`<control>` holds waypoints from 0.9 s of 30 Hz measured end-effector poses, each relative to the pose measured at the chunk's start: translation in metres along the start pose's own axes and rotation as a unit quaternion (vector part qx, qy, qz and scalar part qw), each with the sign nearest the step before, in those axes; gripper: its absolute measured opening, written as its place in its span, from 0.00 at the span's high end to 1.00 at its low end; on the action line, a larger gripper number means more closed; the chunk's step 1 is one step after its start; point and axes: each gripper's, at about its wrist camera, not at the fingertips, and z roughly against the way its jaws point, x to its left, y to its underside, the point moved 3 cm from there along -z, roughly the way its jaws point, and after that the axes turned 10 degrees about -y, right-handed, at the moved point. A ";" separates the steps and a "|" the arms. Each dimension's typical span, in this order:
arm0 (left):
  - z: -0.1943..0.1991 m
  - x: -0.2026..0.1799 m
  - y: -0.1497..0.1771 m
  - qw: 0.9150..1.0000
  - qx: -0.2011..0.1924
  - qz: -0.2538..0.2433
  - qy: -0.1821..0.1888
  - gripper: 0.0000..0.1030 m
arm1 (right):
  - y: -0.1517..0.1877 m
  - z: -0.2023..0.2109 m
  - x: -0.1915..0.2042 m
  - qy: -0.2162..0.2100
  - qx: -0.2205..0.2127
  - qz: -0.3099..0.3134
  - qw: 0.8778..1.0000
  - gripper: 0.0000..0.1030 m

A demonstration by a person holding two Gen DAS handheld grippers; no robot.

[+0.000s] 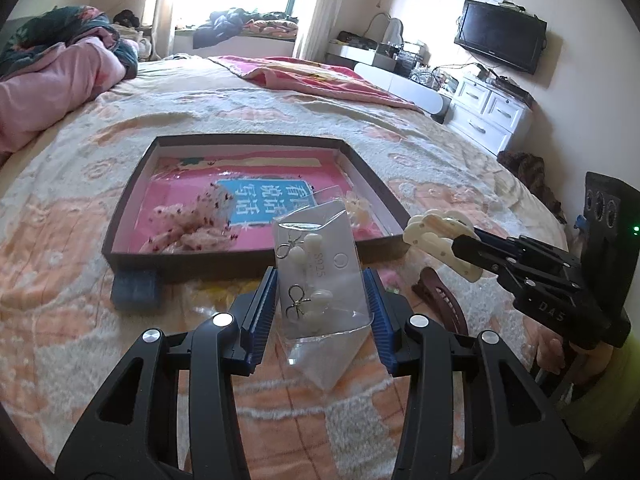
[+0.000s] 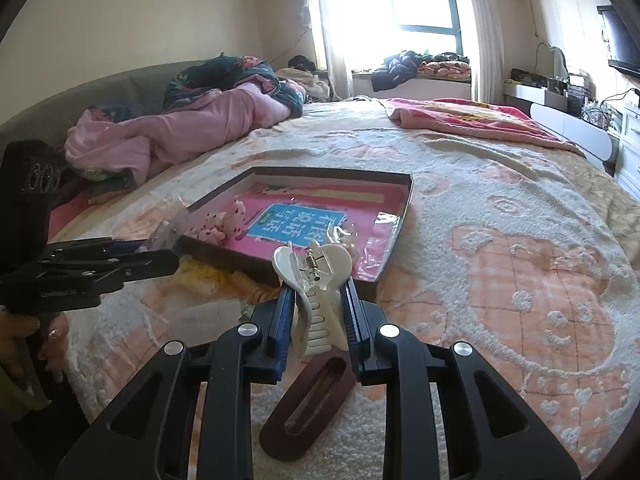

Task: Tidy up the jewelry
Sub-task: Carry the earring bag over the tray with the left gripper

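Holding earring packet point(image 1: 320, 276) in left claw point(image 1: 320, 300), cream hair clip point(image 2: 316, 284) in right claw point(image 2: 316, 304)

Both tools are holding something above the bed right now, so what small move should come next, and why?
Probably carry the left tool forward over the box and lower it. It is clamped on the earring packet, which hangs just short of the box's near wall, while the box holds other pieces already. The right tool, shut on the white hair clip, could follow.

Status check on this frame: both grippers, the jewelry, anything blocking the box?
Left gripper shut on earring packet. Right gripper shut on cream hair claw. Open box just ahead. Brown hair clip loose on bedspread below; path clear.
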 end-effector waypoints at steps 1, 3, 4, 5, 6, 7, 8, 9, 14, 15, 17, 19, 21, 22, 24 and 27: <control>-0.002 0.000 -0.003 1.000 0.000 -0.002 -0.002 0.66 | -0.001 0.000 -0.001 0.002 -0.001 -0.001 1.000 0.78; -0.005 0.000 -0.007 1.000 -0.002 -0.004 -0.003 0.66 | -0.004 -0.002 -0.002 0.002 0.000 -0.002 1.000 0.78; -0.007 0.000 -0.009 1.000 -0.002 -0.006 -0.004 0.66 | -0.005 -0.003 -0.003 0.004 0.000 -0.003 1.000 0.78; -0.010 0.000 -0.012 1.000 -0.002 -0.008 -0.005 0.66 | -0.007 -0.004 -0.003 0.005 0.000 -0.003 1.000 0.78; -0.012 0.000 -0.014 1.000 -0.002 -0.009 -0.006 0.66 | -0.008 -0.004 -0.004 0.005 -0.001 -0.003 1.000 0.78; -0.014 0.000 -0.016 1.000 -0.001 -0.011 -0.007 0.66 | -0.010 -0.005 -0.004 0.006 -0.002 -0.004 1.000 0.78; -0.017 0.000 -0.018 1.000 -0.001 -0.012 -0.009 0.66 | -0.010 -0.005 -0.005 0.006 -0.002 -0.004 1.000 0.78; -0.019 0.000 -0.019 1.000 -0.001 -0.013 -0.010 0.66 | -0.012 -0.006 -0.005 0.009 -0.003 -0.005 1.000 0.78; -0.031 0.004 -0.029 1.000 0.000 -0.013 -0.015 0.66 | -0.022 -0.011 -0.011 0.015 -0.003 -0.005 1.000 0.78; -0.033 0.005 -0.029 1.000 0.001 -0.012 -0.016 0.66 | -0.023 -0.012 -0.012 0.016 -0.003 -0.006 1.000 0.78; -0.040 0.008 -0.033 1.000 0.004 -0.012 -0.021 0.66 | -0.027 -0.016 -0.014 0.018 -0.002 -0.006 1.000 0.78; -0.046 0.011 -0.038 1.000 0.007 -0.012 -0.026 0.66 | -0.029 -0.019 -0.015 0.022 0.000 -0.002 1.000 0.78; -0.053 0.015 -0.042 0.999 0.010 -0.009 -0.030 0.66 | -0.034 -0.025 -0.017 0.023 0.000 0.001 1.000 0.78; -0.055 0.017 -0.043 0.999 0.010 -0.009 -0.031 0.66 | -0.036 -0.027 -0.017 0.022 0.002 0.001 1.000 0.78; -0.061 0.019 -0.046 0.999 0.013 -0.011 -0.036 0.66 | -0.039 -0.034 -0.019 0.024 0.005 0.005 1.000 0.78; -0.070 0.023 -0.049 0.999 0.018 -0.013 -0.040 0.66 | -0.045 -0.045 -0.022 0.021 0.009 0.003 1.000 0.78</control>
